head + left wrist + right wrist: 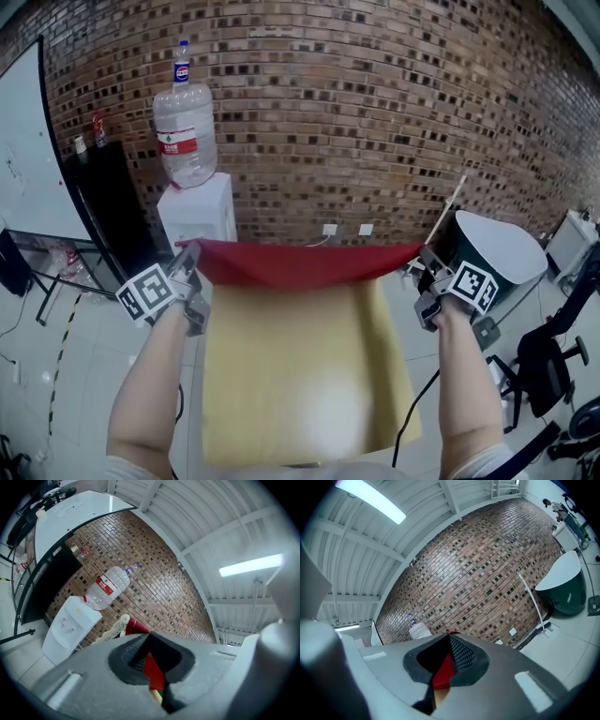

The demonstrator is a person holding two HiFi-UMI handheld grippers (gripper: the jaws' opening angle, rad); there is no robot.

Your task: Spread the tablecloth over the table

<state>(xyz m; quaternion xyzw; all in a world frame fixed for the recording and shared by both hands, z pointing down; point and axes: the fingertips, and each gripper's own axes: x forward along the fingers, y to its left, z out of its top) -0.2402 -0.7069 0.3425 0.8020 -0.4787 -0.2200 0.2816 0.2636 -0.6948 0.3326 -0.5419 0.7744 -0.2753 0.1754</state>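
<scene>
- Nearest me are the person's two bare forearms, reaching out over the near end of the table [281, 394], whose pale yellow top has a bright glare patch.
- The left gripper [190, 255] is clamped on the left corner of the red tablecloth [300, 263], and the right gripper [425, 260] is clamped on the right corner. In each gripper view I see red fabric pinched between the pads.
- The tablecloth hangs stretched between them, above the table's far edge.
- The floor is white tile and the far wall [375, 112] is brick, with two sockets [330, 230] low down.
- Far left stand a whiteboard [28, 150], a black cabinet [112, 206] and a white water dispenser [197, 214].
- The dispenser's big bottle [186, 131] has a red label and the small bottle [181, 62] on top a blue one. I can't read either.
- Far right is a round white-topped stand [497, 248], with a black chair [553, 356] nearer.
</scene>
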